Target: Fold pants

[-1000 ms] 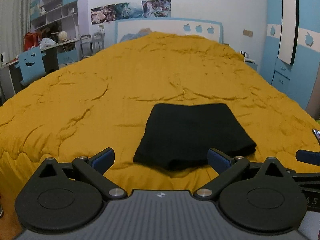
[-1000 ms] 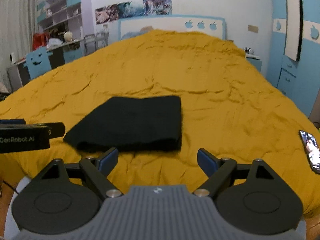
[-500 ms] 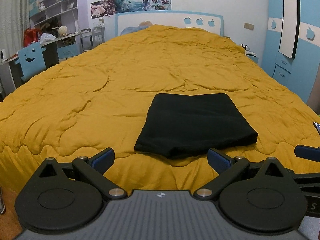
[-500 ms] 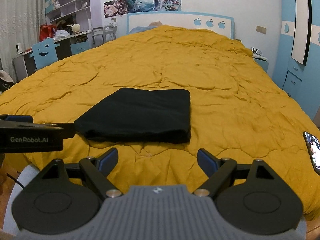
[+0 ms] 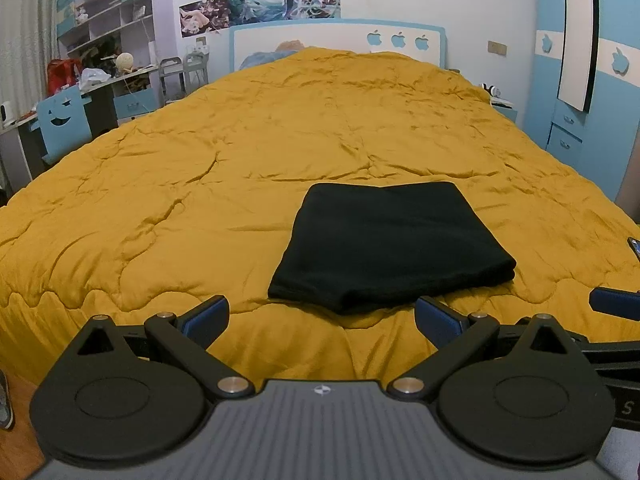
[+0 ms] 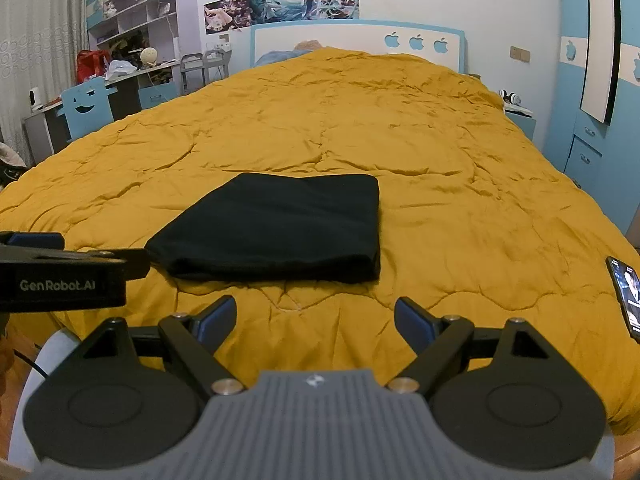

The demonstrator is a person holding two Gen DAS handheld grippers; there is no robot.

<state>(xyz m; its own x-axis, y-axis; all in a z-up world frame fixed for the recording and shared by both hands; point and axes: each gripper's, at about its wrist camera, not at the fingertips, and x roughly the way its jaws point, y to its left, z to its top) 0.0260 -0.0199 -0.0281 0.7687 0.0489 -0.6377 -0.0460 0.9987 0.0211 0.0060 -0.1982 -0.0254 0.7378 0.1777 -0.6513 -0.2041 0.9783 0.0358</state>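
A wide mustard-yellow quilted bedspread (image 5: 280,152) fills the blue-and-white bedroom. The folded black fabric pants (image 5: 384,244) lie flat near its foot edge, sitting lower in view than a second ago, when both cameras tilted down. The left gripper (image 5: 322,312) and right gripper (image 6: 314,316) hover released, empty. Bare quilt spreads from 9 to 3 o'clock; a dark smartphone (image 6: 626,296) rests at 3
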